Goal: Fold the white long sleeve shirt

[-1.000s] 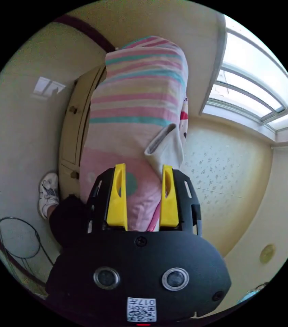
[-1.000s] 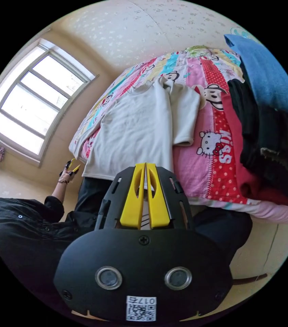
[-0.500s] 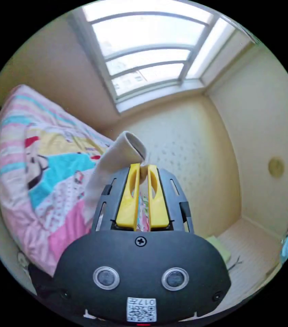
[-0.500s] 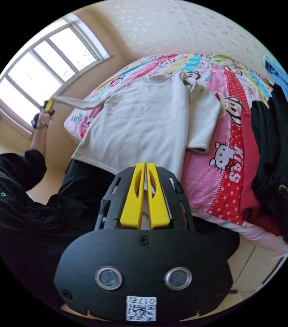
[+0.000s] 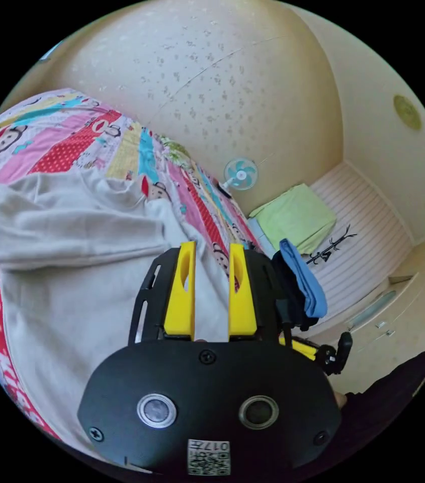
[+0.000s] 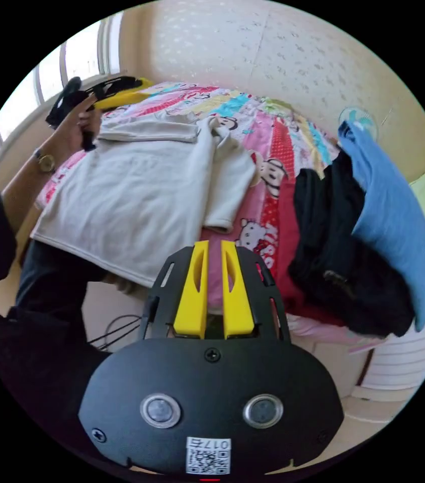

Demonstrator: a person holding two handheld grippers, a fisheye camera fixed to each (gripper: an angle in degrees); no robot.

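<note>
The white long sleeve shirt [image 6: 132,186] lies flat on the colourful cartoon bedspread [image 6: 282,151]. One sleeve [image 6: 147,132] is folded across the chest and the other sleeve [image 6: 227,186] lies folded along its side. My left gripper [image 5: 208,246] hovers open over the shirt [image 5: 71,282], beside the folded sleeve [image 5: 71,236], with nothing between its jaws. A hand holds this left gripper [image 6: 139,88] above the shirt's far corner. My right gripper [image 6: 215,244] is just off the hem over the pink bedspread, its jaws slightly apart and empty. The right gripper [image 5: 305,348] also shows at the bed's edge.
A heap of black clothes [image 6: 343,251] and a blue cloth [image 6: 388,201] lie on the bed to the right of the shirt. A small fan [image 5: 241,173] and a green folded cloth [image 5: 295,216] are beyond the bed. The person's dark-clothed body [image 6: 1,302] stands at the bed's near edge.
The left gripper lifted the sleeve from the bed's side, laid it across the shirt's chest and opened. The right gripper's jaws parted slightly and are off the hem.
</note>
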